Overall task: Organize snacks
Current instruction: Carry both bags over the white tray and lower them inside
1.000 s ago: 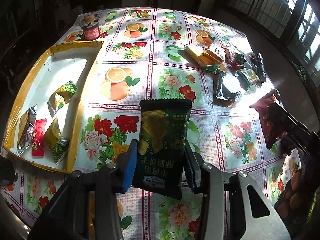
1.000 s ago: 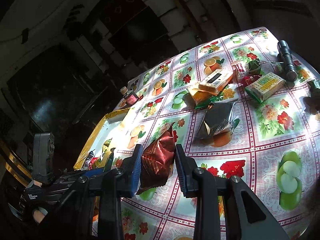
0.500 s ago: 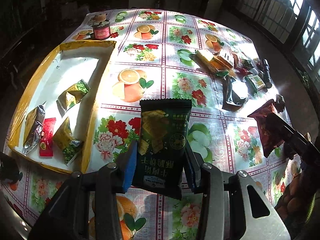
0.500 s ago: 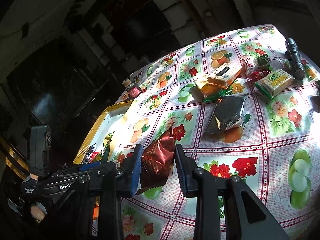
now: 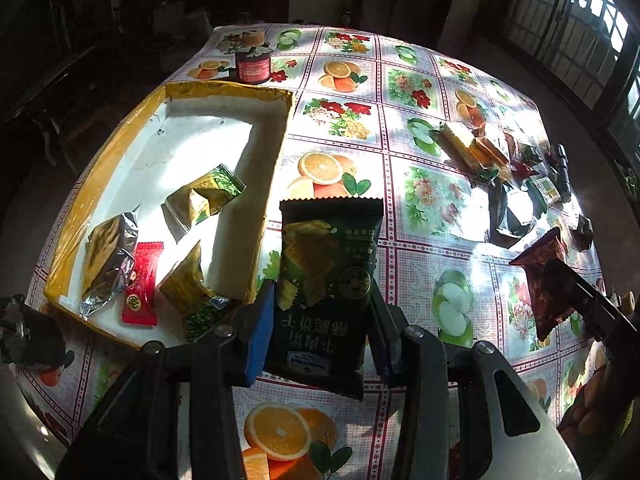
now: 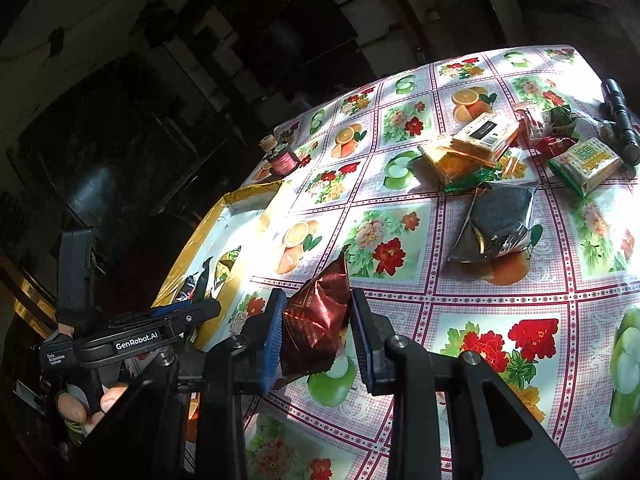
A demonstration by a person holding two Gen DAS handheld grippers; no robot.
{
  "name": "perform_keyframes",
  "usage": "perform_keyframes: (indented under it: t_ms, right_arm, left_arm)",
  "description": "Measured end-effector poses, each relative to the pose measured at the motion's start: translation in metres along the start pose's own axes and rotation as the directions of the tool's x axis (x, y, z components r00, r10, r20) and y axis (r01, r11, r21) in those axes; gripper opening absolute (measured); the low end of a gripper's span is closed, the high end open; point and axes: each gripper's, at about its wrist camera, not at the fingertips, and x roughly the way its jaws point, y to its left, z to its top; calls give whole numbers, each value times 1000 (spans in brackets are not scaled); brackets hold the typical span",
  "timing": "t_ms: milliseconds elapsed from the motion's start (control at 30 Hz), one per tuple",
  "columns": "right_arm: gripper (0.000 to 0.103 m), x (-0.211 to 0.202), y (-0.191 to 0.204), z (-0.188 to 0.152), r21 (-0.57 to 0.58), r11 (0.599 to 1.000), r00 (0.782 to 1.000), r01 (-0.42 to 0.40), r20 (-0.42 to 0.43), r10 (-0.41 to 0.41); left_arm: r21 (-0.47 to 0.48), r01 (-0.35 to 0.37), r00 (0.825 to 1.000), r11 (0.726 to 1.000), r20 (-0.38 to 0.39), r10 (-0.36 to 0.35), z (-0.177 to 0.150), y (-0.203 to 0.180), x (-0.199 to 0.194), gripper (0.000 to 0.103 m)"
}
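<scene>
Left gripper (image 5: 322, 334) clamps a dark green snack packet (image 5: 326, 280) upright above the tablecloth (image 5: 424, 248), just right of the yellow-rimmed tray (image 5: 276, 152). Right gripper (image 6: 316, 338) pinches a crumpled red-brown packet (image 6: 316, 316). Beyond lie loose snacks (image 6: 468, 146).

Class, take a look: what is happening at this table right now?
A person is sorting snacks with two handheld grippers. The left gripper holds a dark green cracker packet beside the yellow-rimmed tray, which already holds several packets. The right gripper holds a red-brown foil packet. More snacks lie across the floral tablecloth.
</scene>
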Motion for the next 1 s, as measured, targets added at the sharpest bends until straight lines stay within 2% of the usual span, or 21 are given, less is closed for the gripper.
perform_keyframes:
  t_ms: [200, 367, 500, 700, 1000]
  right_arm:
    - [31, 34, 31, 13, -51, 995, 996, -81, -47, 79]
    - [31, 74, 68, 32, -94, 979, 981, -181, -86, 173]
    - [31, 108, 92, 48, -122, 969, 974, -215, -104, 203]
    - [31, 159, 115, 68, -153, 965, 973, -212, -121, 195]
    - [31, 241, 120, 75, -159, 973, 967, -166, -218, 129]
  left_arm:
    - [-66, -39, 999, 997, 7, 40, 11, 35, -1, 44]
    - [-124, -73, 997, 990, 20, 76, 23, 72, -5, 44]
    - [-167, -105, 994, 980, 18, 109, 32, 98, -3, 44]
    - [-189, -152, 988, 970, -15, 152, 52, 121, 19, 44]
    - [-200, -197, 979, 960, -82, 184, 71, 134, 53, 42]
